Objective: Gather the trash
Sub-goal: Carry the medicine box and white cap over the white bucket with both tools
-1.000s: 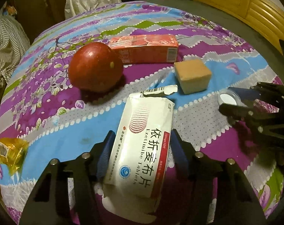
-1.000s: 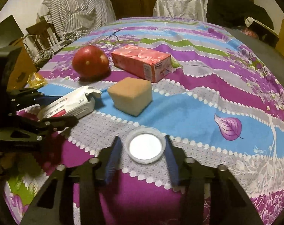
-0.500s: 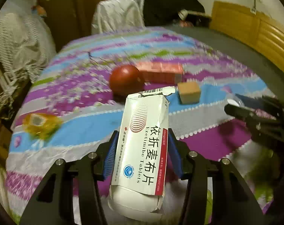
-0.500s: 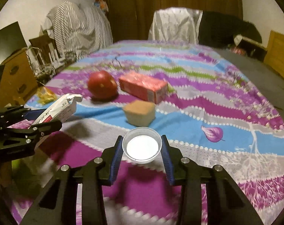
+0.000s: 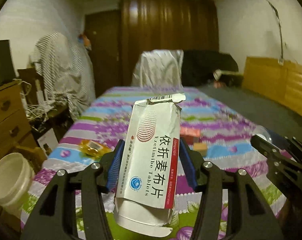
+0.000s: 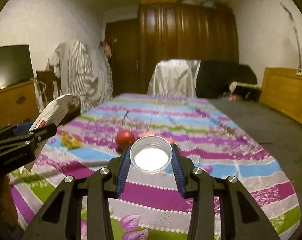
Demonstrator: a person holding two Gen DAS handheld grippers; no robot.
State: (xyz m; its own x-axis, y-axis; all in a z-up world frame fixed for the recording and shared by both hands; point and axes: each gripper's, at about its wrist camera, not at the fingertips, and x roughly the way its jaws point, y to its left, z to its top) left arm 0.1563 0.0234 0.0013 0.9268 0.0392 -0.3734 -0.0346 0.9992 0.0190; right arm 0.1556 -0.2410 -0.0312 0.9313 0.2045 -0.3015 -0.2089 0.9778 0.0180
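Note:
My left gripper [image 5: 151, 160] is shut on a torn white tablet box [image 5: 153, 160] with red trim and holds it up above the bed. My right gripper [image 6: 151, 160] is shut on a small clear plastic lid [image 6: 151, 156] and holds it raised too. In the right wrist view the left gripper [image 6: 25, 138] with the box [image 6: 55, 110] shows at the left. In the left wrist view the right gripper [image 5: 278, 156] shows at the right. A yellow wrapper [image 5: 91, 147] lies on the bed's near left part.
The bed has a striped purple, blue and green cover [image 6: 211, 140]. On it lie a red apple [image 6: 125, 137], a red carton [image 5: 190, 133] and a tan cube [image 5: 200, 148]. A white bucket [image 5: 9, 178] stands left of the bed. A wooden dresser [image 5: 7, 116] stands at the left.
Both grippers have lifted their loads off the bed and drawn back and up. The view now takes in the whole room and the bucket at the left.

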